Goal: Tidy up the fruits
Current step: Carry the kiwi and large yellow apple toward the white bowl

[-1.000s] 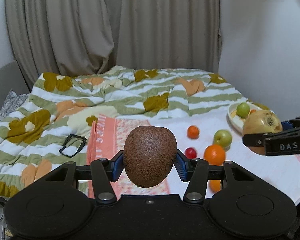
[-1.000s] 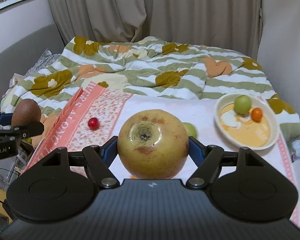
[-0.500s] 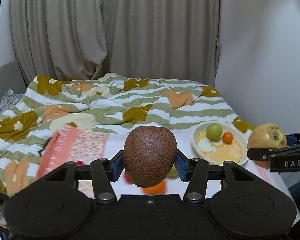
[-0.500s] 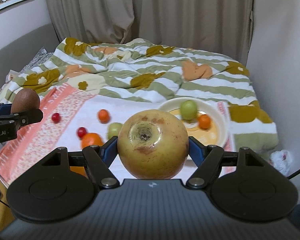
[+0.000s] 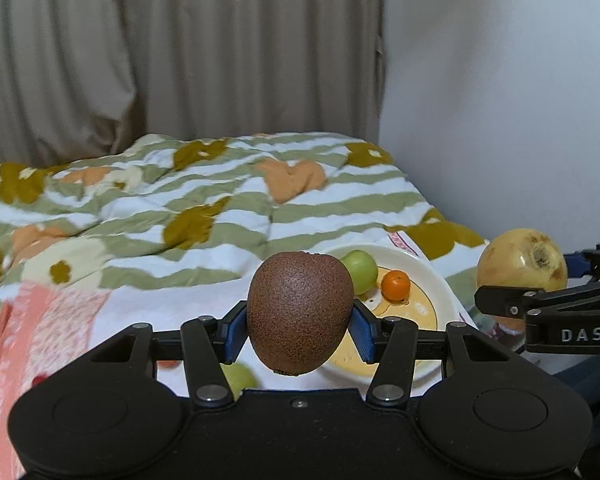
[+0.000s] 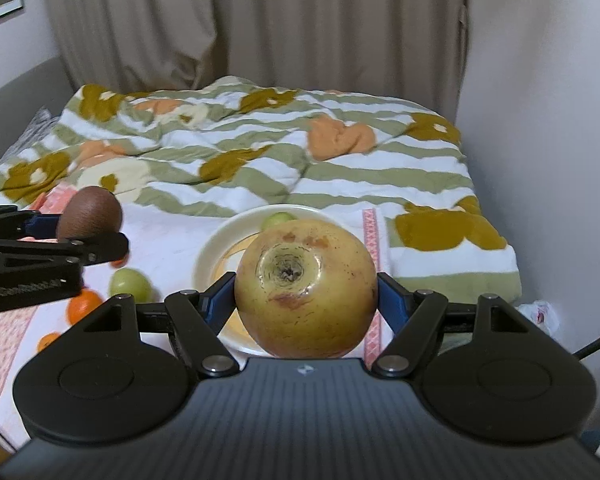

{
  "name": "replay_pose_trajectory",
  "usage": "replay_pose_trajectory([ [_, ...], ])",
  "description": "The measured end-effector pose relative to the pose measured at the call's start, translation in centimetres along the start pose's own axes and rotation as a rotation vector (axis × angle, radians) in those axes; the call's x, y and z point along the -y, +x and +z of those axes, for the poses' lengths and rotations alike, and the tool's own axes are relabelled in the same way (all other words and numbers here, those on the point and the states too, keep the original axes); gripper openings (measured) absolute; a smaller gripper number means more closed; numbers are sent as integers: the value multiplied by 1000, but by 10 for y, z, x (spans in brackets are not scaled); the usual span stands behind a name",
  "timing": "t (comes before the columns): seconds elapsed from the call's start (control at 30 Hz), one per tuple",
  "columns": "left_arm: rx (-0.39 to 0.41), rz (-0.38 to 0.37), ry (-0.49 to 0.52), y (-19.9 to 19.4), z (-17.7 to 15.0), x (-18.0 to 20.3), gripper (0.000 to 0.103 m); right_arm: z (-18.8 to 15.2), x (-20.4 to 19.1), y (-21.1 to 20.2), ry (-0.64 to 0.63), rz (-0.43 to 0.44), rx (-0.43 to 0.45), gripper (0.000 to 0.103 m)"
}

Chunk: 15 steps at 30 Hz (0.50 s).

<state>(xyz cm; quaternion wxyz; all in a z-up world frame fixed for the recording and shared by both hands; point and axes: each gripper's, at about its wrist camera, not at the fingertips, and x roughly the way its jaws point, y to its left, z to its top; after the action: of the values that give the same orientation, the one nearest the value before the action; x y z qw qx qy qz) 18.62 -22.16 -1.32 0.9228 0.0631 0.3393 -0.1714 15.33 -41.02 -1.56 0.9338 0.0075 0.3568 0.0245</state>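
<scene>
My left gripper (image 5: 298, 330) is shut on a brown kiwi (image 5: 299, 312), held above the bed in front of a white and yellow plate (image 5: 440, 280). The plate holds a green fruit (image 5: 362, 266) and a small orange (image 5: 396, 285). My right gripper (image 6: 306, 300) is shut on a large yellow apple (image 6: 306, 288), held over the same plate (image 6: 212, 252). The apple also shows at the right of the left wrist view (image 5: 522, 260), and the kiwi at the left of the right wrist view (image 6: 90, 212).
Loose fruit lies on the white cloth left of the plate: a green one (image 6: 130, 283) and oranges (image 6: 82, 304). A striped flowered quilt (image 6: 260, 152) covers the bed behind. A wall (image 6: 540, 120) stands close on the right, curtains behind.
Both grippers have swung right and forward with their fruit. The plate now sits right behind the kiwi and under the apple; the loose fruit has slid to the left.
</scene>
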Motion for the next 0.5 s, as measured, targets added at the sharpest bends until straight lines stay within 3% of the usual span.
replay_pose_trajectory([
  [0.5, -190, -72, 129, 133, 10, 21, 57, 9, 29, 67, 90, -71, -81, 89],
])
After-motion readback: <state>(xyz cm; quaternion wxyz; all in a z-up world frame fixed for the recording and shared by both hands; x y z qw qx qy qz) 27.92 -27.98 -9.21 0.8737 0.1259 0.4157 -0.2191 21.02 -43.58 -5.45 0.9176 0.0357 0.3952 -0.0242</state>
